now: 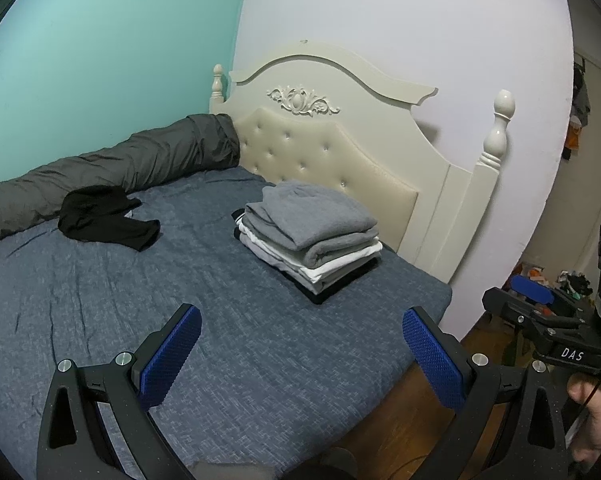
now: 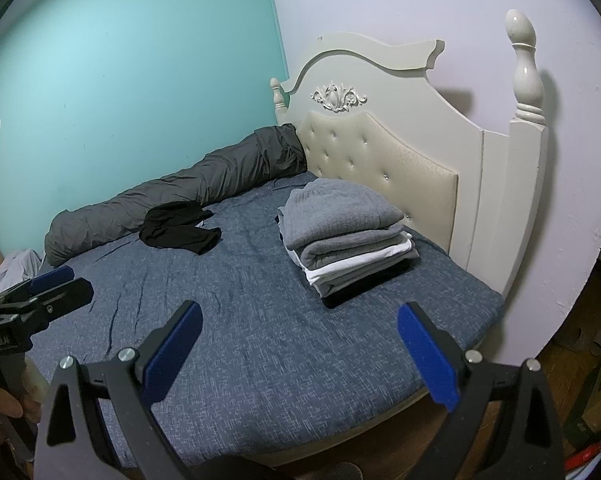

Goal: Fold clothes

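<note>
A stack of folded clothes [image 1: 308, 240] [image 2: 346, 240], grey on top with white and black below, sits on the blue bed sheet [image 1: 220, 320] [image 2: 260, 320] near the headboard. A crumpled black garment [image 1: 104, 220] [image 2: 178, 230] lies unfolded further left, beside the rolled blanket. My left gripper [image 1: 302, 356] hovers open above the bed's near part, nothing between its blue pads. My right gripper [image 2: 300, 354] is likewise open and empty over the near edge. Each gripper shows at the side of the other's view: the right gripper [image 1: 540, 312], the left gripper [image 2: 40, 296].
A rolled dark grey blanket [image 1: 112, 168] [image 2: 180, 192] lies along the teal wall. The cream tufted headboard [image 1: 332, 152] [image 2: 380, 152] with its posts stands behind the stack. Wooden floor and clutter [image 1: 548, 280] sit to the right of the bed. A hand [image 1: 592, 408] holds the right gripper.
</note>
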Demonstrator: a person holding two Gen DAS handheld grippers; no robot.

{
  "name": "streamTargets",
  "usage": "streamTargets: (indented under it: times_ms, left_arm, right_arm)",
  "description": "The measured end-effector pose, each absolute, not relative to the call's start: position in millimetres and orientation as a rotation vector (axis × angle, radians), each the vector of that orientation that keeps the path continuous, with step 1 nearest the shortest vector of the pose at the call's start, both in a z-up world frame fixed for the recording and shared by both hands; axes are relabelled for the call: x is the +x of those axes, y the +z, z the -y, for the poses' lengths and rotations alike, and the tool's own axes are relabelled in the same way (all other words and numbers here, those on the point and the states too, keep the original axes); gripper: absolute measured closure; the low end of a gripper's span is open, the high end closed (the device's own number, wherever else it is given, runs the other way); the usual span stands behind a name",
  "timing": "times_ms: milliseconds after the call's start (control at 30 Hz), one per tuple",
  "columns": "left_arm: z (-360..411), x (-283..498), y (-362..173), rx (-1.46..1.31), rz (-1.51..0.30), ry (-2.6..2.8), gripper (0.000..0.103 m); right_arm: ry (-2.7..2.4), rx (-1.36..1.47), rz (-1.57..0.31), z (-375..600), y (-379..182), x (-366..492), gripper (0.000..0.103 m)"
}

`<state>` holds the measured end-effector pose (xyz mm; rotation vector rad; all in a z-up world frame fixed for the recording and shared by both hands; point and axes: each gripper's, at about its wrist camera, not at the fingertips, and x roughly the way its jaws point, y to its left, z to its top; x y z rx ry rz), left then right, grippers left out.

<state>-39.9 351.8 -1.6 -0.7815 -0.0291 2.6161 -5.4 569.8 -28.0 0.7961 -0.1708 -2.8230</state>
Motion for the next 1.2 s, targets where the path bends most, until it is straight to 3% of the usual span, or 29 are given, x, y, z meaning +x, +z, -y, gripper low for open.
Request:
streamTargets:
  times_ms: [1200]
  left_arm:
    - [-353.6, -42.8, -7.4, -0.791, 0.032, 2.629, 0.0]
  right_arm:
    - [-2.819, 0.81, 0.174, -572.6, -33.7, -9.7, 0.004]
